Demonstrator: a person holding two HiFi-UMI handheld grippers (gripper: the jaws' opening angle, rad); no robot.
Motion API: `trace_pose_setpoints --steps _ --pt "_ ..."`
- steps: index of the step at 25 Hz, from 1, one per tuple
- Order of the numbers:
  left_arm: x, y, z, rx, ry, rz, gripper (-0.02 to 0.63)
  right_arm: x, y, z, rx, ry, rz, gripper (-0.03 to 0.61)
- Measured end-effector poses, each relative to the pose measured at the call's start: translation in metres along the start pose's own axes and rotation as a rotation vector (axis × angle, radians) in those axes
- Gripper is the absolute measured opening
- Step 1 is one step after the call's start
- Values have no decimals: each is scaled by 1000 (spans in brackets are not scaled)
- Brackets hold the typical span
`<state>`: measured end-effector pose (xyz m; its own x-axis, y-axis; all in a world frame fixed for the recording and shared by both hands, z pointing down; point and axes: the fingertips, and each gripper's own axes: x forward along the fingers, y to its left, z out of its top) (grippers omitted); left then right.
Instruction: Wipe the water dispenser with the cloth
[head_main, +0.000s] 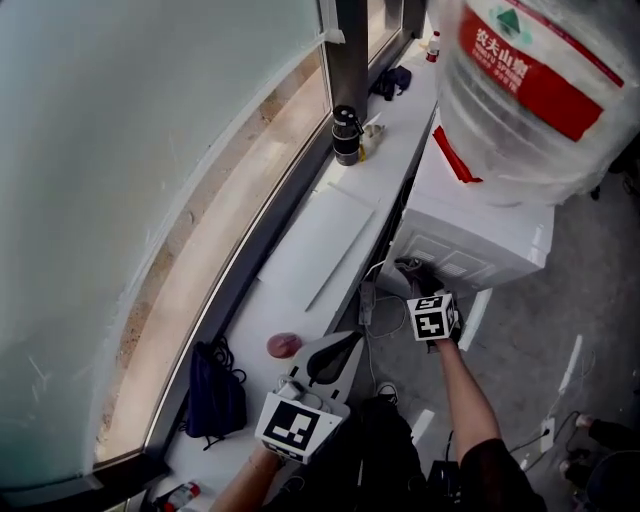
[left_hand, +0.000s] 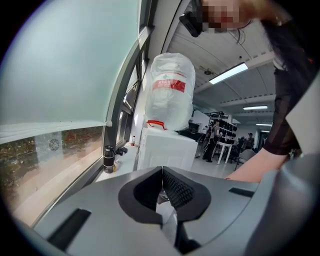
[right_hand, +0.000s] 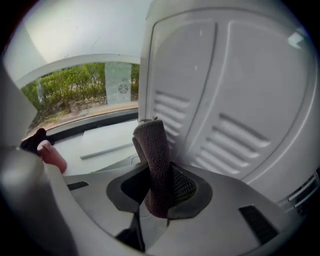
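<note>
Pinching the folded cloth (right_hand: 152, 150) upright so its end clears the tips, the right claw (right_hand: 159, 190) sits close to the vented panel of the dispenser (right_hand: 225, 100), apparently ready to rub it. The left claw (left_hand: 162, 192), closed and empty, hangs over the sill (head_main: 330, 230), out of the way.

Water bottle (head_main: 530, 90) cut off at top edge, hiding dispenser (head_main: 470, 250) top.

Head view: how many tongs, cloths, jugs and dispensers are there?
Grey hand-held tongs: 2, left tongs and right tongs
Dark grey towelling cloth: 1
Clear plastic water jug, red label: 1
White box-shaped water dispenser: 1
Total: 5
</note>
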<state>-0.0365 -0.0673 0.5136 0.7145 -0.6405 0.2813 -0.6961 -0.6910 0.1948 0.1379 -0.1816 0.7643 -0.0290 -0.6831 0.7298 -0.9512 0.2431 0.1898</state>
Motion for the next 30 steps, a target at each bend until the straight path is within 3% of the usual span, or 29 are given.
trace_pose_setpoints --steps 5,10,15,19,23,30 --pt "16 13 -43 19 22 21 17 59 22 -52 -48 71 14 104" --pt "17 19 -62 33 14 29 17 109 38 -100 -72 159 17 104" --pt "13 29 -68 34 56 52 17 110 44 -124 -60 216 21 104" --pt "8 24 -41 13 65 46 17 64 42 -101 -32 166 71 104" --pt "9 4 -4 29 79 -3 17 -4 23 -56 -74 84 103 104" --pt "18 -30 58 59 57 -92 17 -123 -34 34 -92 -75 75 104"
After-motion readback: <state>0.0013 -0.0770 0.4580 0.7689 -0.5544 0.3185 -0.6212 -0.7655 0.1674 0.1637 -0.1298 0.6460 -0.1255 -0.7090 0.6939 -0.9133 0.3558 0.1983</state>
